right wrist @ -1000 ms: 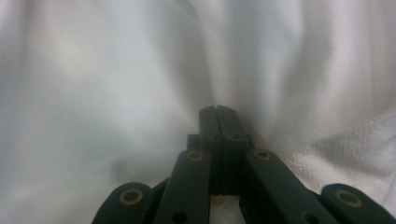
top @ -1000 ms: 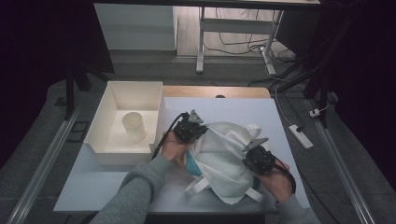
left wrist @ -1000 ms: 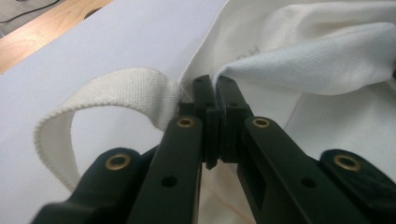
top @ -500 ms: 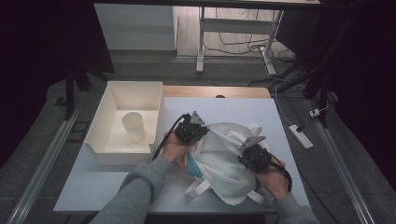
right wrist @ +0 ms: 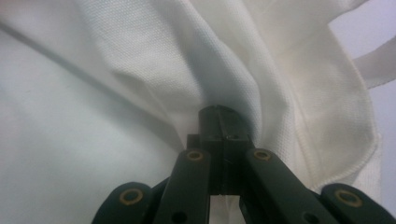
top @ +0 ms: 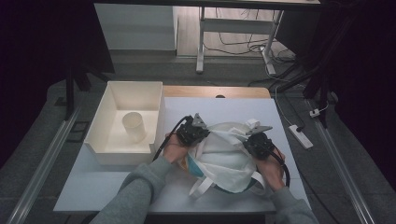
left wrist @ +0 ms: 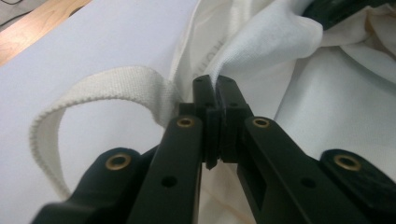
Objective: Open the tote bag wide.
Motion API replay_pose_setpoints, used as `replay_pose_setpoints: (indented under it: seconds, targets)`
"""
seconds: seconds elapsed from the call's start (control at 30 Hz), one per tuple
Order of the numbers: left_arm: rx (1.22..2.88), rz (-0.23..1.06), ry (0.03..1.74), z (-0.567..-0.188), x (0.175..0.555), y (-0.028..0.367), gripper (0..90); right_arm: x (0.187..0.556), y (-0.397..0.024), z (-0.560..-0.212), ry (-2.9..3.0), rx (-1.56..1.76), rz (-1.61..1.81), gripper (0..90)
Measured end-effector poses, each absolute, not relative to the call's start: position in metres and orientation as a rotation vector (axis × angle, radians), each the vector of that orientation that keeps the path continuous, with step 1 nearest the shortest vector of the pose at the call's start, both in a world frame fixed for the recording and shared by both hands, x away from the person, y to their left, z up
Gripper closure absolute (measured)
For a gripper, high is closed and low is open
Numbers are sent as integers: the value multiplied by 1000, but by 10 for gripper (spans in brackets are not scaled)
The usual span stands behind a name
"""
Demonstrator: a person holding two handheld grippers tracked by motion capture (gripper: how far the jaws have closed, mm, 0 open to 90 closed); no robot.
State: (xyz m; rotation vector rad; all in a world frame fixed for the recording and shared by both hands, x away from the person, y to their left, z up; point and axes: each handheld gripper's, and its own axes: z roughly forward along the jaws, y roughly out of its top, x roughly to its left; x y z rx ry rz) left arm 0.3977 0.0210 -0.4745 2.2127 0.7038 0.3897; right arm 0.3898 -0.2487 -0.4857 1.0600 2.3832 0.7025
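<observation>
— Where the white table (top: pixel 116 186) runs widest, what do we record on it?

— We note a cream bin (top: pixel 106 140) at the left side, with a pale cup (top: pixel 134 126) standing inside it. Just beside the bin, toward the middle of the table, lies a white cloth tote bag (top: pixel 224 158), rumpled, with something teal showing at its near edge. We cannot tell what that is.

— And the bag's handles?

— We see one webbing strap (left wrist: pixel 84 93) looping out over the table surface beside the jaws in the left gripper view.

— State of the grippers?

— The left gripper (top: pixel 194 130) sits at the bag's left edge; its jaws are closed tight with a fold of the bag's fabric pinched between them, as the left gripper view confirms (left wrist: pixel 215 91). The right gripper (top: pixel 258 142) sits at the bag's right edge, jaws likewise clamped on bag cloth (right wrist: pixel 224 121). We find both hands well apart, the bag between them.
</observation>
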Motion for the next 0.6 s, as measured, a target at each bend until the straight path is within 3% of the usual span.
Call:
replay_pose_setpoints:
  seconds: [0.2, 0.6]
  targets:
    - [2200, 381, 716, -474, 399, 24, 878, 385, -248, -480, 2407, 1030, 740, 900]
    - [2196, 390, 716, -474, 399, 24, 878, 319, -208, -461, 2762, 718, 894, 900]
